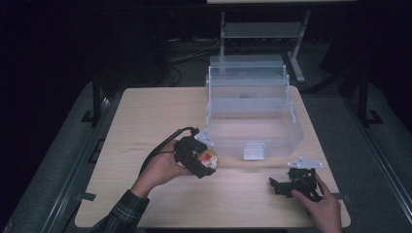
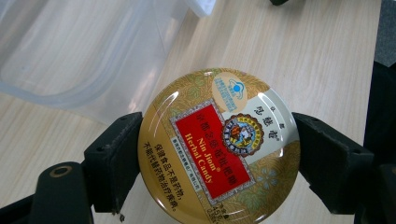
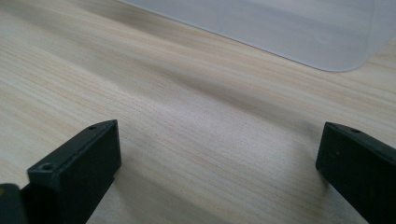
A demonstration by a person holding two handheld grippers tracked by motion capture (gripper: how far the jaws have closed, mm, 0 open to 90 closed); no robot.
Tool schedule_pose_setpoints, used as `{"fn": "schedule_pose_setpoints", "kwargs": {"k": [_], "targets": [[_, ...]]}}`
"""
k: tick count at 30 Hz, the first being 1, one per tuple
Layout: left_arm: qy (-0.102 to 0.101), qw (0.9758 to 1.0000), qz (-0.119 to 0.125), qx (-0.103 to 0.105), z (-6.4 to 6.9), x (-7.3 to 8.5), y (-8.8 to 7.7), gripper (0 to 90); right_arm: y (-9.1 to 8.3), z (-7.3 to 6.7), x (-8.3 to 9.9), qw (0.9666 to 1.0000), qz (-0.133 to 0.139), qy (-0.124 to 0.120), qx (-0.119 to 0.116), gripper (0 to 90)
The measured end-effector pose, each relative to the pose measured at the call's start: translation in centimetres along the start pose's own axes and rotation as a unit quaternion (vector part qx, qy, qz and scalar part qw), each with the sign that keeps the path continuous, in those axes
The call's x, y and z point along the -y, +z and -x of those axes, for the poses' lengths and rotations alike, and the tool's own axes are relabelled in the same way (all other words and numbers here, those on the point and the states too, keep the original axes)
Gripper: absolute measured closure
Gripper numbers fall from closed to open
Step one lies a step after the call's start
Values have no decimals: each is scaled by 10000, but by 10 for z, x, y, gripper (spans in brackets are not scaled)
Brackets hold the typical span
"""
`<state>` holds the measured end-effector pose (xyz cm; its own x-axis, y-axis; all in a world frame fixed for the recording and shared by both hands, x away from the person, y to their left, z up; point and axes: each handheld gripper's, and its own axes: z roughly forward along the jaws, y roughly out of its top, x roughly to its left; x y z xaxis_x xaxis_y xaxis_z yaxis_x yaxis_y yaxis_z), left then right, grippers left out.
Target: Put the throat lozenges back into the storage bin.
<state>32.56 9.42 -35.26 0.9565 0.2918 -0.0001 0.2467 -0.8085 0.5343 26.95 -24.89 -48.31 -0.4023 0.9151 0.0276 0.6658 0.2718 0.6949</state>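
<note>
The round gold-and-red metal candy tin (image 2: 218,147), clamped by its smooth rim in the left claw (image 1: 204,162) just in front of the clear plastic storage box (image 1: 252,119), may slip and drop to the light wooden tabletop (image 1: 145,111) if pressure slackens; the right claw (image 1: 282,186), farther right of the tin, stands wide and empty.

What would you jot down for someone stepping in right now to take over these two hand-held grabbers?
Left gripper: shut on the round Nin Jiom herbal candy tin, held just above the wooden table, close to the front of the clear plastic storage box.
Right gripper: open, holding nothing, low over the table at the front right.
Done: tin is picked up.
Left, most likely: carry the tin over the box's front wall and set it inside; the box stands open, its lid tipped back.
</note>
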Motion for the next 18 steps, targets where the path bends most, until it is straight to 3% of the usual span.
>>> {"fn": "schedule_pose_setpoints", "kwargs": {"k": [18], "targets": [[0, 10000, 98, -1, -11, -18, -11, 196, 0, 0, 0, 10000, 11, 4, 0, 0]]}}
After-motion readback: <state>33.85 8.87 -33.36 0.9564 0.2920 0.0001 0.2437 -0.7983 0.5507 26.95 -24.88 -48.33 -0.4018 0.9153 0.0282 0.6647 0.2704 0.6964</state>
